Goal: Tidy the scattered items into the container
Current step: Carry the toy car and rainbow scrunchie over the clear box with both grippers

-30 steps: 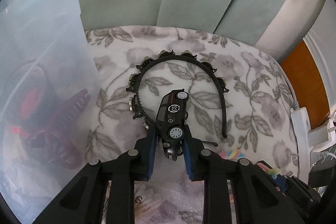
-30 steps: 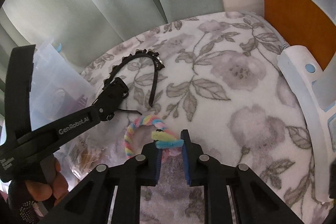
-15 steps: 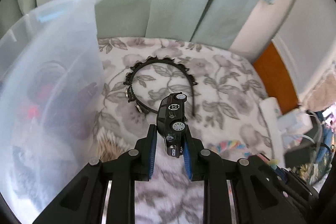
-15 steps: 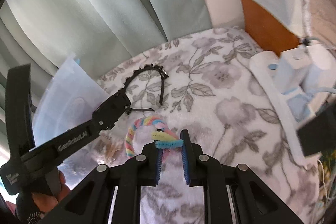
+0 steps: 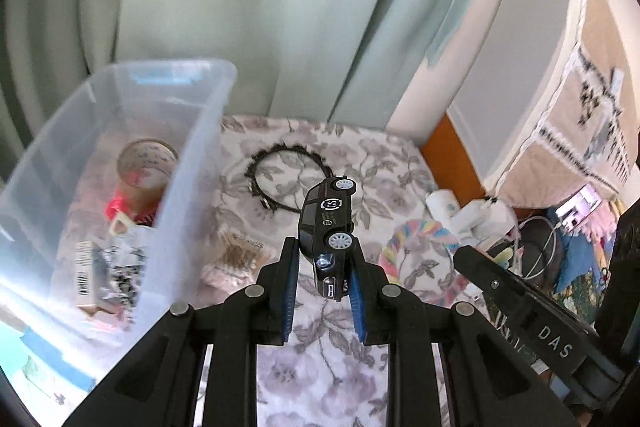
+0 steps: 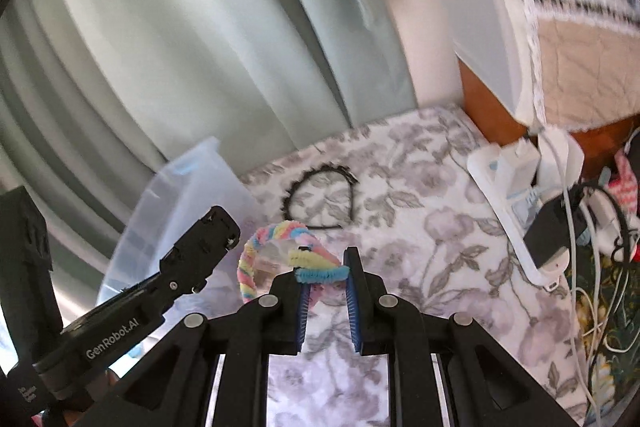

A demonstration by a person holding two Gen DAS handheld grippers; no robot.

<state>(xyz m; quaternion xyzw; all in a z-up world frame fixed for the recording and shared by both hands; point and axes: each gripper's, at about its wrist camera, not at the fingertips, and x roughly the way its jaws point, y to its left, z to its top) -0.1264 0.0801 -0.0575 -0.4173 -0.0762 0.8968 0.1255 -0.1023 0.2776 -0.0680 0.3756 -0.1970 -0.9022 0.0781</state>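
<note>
The toy car is pinched by its nose in the left gripper, clear of the floral blanket, ready for the clear bin at its left edge. The pastel loop is clamped in the right gripper; the black headband is left near the far edge.

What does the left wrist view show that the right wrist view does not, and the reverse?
Only the left wrist view shows the left gripper shut on the black toy car, and the inside of the clear container, with a tape roll among its contents.

Only the right wrist view shows the right gripper shut on the pastel twisted ring.

Both show the black headband lying on the floral cloth, the container, the pastel ring and the curtain.
</note>
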